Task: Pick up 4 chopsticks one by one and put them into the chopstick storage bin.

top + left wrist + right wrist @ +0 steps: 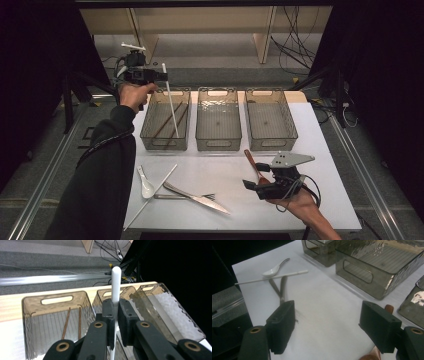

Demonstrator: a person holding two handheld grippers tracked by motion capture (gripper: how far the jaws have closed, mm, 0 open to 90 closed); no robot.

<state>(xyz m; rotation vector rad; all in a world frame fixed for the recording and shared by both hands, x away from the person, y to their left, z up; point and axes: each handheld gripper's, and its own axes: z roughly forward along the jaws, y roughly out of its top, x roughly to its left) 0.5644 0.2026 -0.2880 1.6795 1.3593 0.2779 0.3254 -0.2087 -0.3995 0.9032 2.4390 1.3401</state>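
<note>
My left gripper (161,76) is raised over the back of the left smoky bin (148,131), shut on a white chopstick (172,106). The chopstick slants down into that bin, where two brown chopsticks (169,125) lie. In the left gripper view the jaws pinch the white chopstick (115,282) upright above the bin (30,322) and the brown chopsticks (66,323). My right gripper (256,175) rests low at the front right, open, with a brown wooden spoon (251,161) just beyond it. In the right gripper view its gripper (329,325) is wide apart over bare table, the wooden spoon (389,308) by the right jaw.
Two more smoky bins stand in the row, middle (218,146) and right (273,146). At the front left lie a white spoon (145,186), a second white chopstick (159,186), a knife (200,198) and a fork (181,196).
</note>
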